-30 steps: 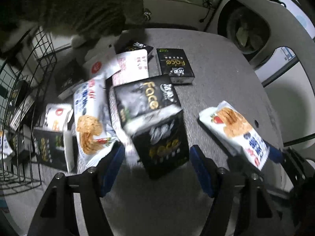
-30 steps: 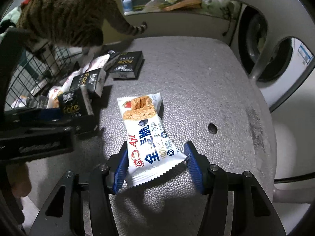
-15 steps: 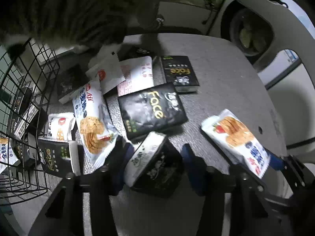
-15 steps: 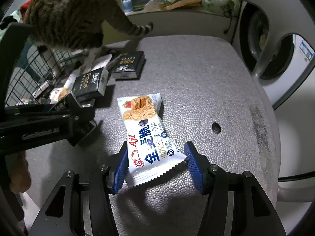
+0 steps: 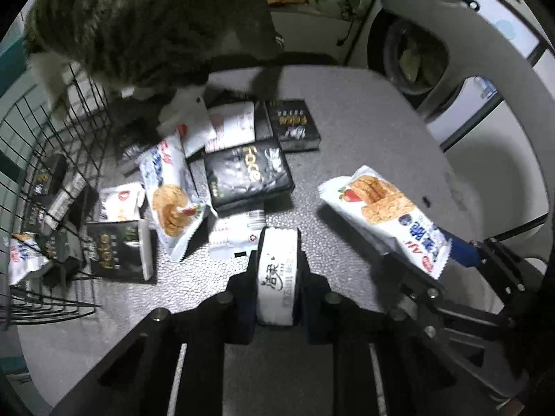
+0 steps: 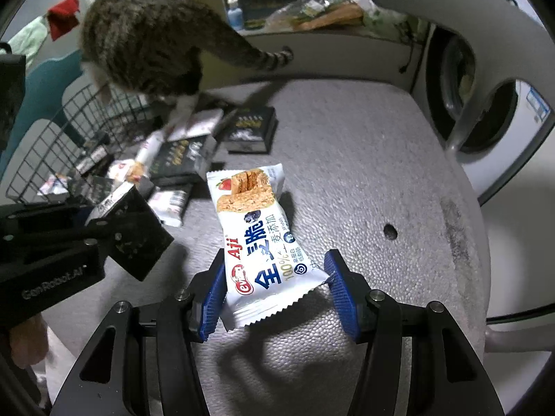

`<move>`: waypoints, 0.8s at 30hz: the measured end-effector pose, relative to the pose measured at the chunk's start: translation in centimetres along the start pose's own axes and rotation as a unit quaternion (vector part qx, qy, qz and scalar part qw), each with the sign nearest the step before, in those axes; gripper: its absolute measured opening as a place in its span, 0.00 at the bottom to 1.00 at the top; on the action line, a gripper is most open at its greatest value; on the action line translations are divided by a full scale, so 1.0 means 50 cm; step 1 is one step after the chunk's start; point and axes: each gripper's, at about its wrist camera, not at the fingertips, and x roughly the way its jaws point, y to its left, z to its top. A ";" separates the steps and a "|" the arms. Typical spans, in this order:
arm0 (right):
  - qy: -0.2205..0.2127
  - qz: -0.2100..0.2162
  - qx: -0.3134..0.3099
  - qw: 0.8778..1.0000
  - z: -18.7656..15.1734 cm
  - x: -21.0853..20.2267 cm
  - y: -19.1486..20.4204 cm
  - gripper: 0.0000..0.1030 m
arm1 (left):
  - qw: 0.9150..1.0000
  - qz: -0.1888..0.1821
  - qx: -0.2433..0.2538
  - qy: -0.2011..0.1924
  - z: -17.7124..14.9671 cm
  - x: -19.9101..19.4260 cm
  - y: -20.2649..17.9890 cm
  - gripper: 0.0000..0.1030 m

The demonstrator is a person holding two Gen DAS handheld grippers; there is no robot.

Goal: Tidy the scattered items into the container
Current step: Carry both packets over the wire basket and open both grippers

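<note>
Between the pads of the left gripper (image 5: 277,277), near the front of the grey table (image 6: 364,159), a black tissue pack (image 5: 277,274) is clamped edge-on, its white side facing the camera and its body lifted off the surface; the right gripper (image 6: 274,294) has its blue pads pressed on the two sides of an Aji wafer packet (image 6: 256,239), which appears raised off the table too. The wire basket (image 5: 52,173), already holding several packs, stands at the far left; a tabby cat (image 6: 145,41) leans over its rim and over the scattered black tissue boxes and snack packets beside it. To carry well, I would keep both grips firm and bring the left load over the basket's near wall, clear of the cat; the pack is pinched by its narrow faces and may swivel, so the wrist should stay steady; release low inside the basket, then bring the wafer packet after it.
</note>
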 end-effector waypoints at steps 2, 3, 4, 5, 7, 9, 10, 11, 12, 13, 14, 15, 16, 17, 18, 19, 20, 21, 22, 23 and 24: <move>-0.006 0.003 -0.003 1.000 0.003 -0.013 0.009 0.53 | 1.000 -0.004 -0.004 -0.011 0.000 -0.038 0.012 0.18; -0.010 0.008 -0.004 1.000 0.005 -0.023 0.017 0.53 | 1.000 -0.007 -0.006 -0.015 0.000 -0.055 0.018 0.18; -0.013 0.010 -0.005 1.000 0.006 -0.030 0.022 0.53 | 1.000 -0.009 -0.008 -0.022 -0.002 -0.077 0.025 0.18; -0.017 0.013 -0.009 1.000 0.008 -0.038 0.031 0.53 | 0.999 -0.008 -0.009 -0.030 -0.005 -0.099 0.031 0.18; -0.026 0.017 -0.017 0.999 0.016 -0.056 0.052 0.53 | 0.999 -0.003 -0.009 -0.043 -0.002 -0.141 0.047 0.18; -0.036 0.027 -0.026 0.999 0.028 -0.076 0.082 0.53 | 0.998 0.002 -0.013 -0.054 0.007 -0.164 0.065 0.18; -0.041 0.032 -0.031 0.998 0.035 -0.084 0.097 0.53 | 0.998 0.008 -0.016 -0.059 0.009 -0.182 0.081 0.18; -0.046 0.036 -0.035 0.998 0.042 -0.093 0.114 0.53 | 0.998 0.013 -0.020 -0.062 0.013 -0.189 0.090 0.18; -0.051 0.041 -0.039 0.997 0.050 -0.100 0.130 0.53 | 0.997 0.018 -0.023 -0.066 0.015 -0.196 0.100 0.18; -0.054 0.046 -0.044 0.997 0.056 -0.104 0.145 0.53 | 0.997 0.024 -0.027 -0.069 0.015 -0.206 0.116 0.18; -0.059 0.050 -0.050 0.996 0.064 -0.110 0.165 0.53 | 0.997 0.030 -0.031 -0.070 0.017 -0.212 0.130 0.19; -0.064 0.056 -0.059 0.995 0.074 -0.116 0.192 0.53 | 0.996 0.035 -0.035 -0.072 0.019 -0.216 0.143 0.19; -0.067 0.059 -0.064 0.994 0.083 -0.118 0.210 0.53 | 0.996 0.041 -0.041 -0.074 0.018 -0.223 0.162 0.19; -0.069 0.061 -0.069 0.993 0.092 -0.119 0.228 0.54 | 0.995 0.045 -0.046 -0.074 0.016 -0.227 0.176 0.19; -0.070 0.066 -0.073 0.993 0.104 -0.118 0.250 0.54 | 0.995 0.049 -0.051 -0.073 0.016 -0.230 0.188 0.19; -0.071 0.072 -0.077 0.992 0.112 -0.118 0.265 0.54 | 0.994 0.053 -0.056 -0.073 0.016 -0.236 0.202 0.19; -0.073 0.078 -0.083 0.991 0.123 -0.118 0.289 0.54 | 0.994 0.060 -0.061 -0.074 0.014 -0.242 0.219 0.19; -0.072 0.082 -0.092 0.990 0.131 -0.115 0.308 0.54 | 0.993 0.067 -0.066 -0.075 0.013 -0.249 0.237 0.19; -0.069 0.086 -0.100 0.989 0.139 -0.113 0.327 0.54 | 0.992 0.072 -0.071 -0.075 0.013 -0.254 0.252 0.19; -0.065 0.095 -0.108 0.987 0.151 -0.108 0.354 0.54 | 0.991 0.078 -0.076 -0.076 0.012 -0.259 0.268 0.19; -0.064 0.101 -0.112 0.986 0.160 -0.104 0.374 0.54 | 0.990 0.084 -0.081 -0.075 0.011 -0.263 0.286 0.19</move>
